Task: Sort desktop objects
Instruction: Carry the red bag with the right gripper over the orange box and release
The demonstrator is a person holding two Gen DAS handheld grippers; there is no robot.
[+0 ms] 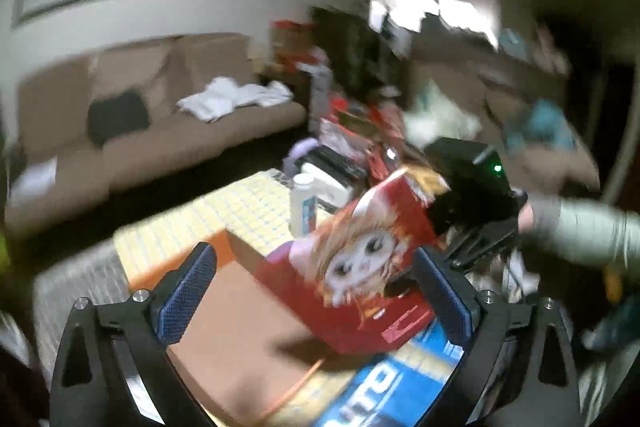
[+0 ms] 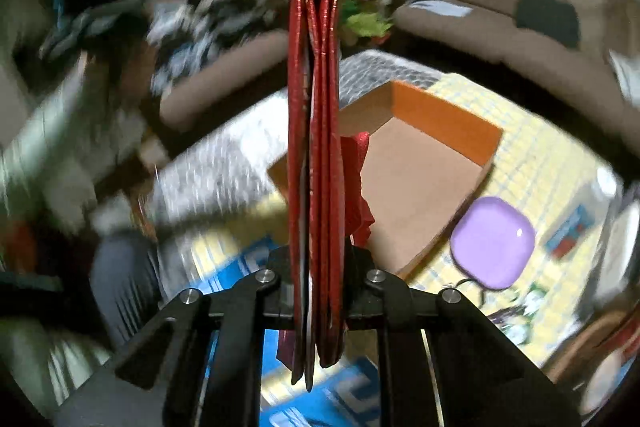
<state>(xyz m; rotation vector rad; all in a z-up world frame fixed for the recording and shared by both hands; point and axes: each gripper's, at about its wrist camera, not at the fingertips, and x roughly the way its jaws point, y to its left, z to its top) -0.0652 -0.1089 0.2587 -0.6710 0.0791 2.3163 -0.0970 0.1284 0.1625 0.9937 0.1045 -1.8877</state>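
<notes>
My right gripper [image 2: 318, 291] is shut on a flat red packet [image 2: 316, 131], seen edge-on, standing up between its fingers. In the left wrist view the same red packet [image 1: 360, 259] with a cartoon face hangs over the open orange box [image 1: 240, 327], held by the right gripper [image 1: 476, 227]. My left gripper [image 1: 316, 287] is open and empty, its blue pads on either side of the box. The orange box [image 2: 420, 171] lies just beyond the packet. A purple case [image 2: 492, 243] lies to the box's right.
A white bottle [image 1: 302, 203] stands on the yellow checked cloth [image 1: 248, 211] behind the box. A blue printed sheet [image 1: 396, 387] lies at the near edge. Clutter [image 1: 360, 131] is piled at the table's far end. A sofa [image 1: 140, 131] stands beyond.
</notes>
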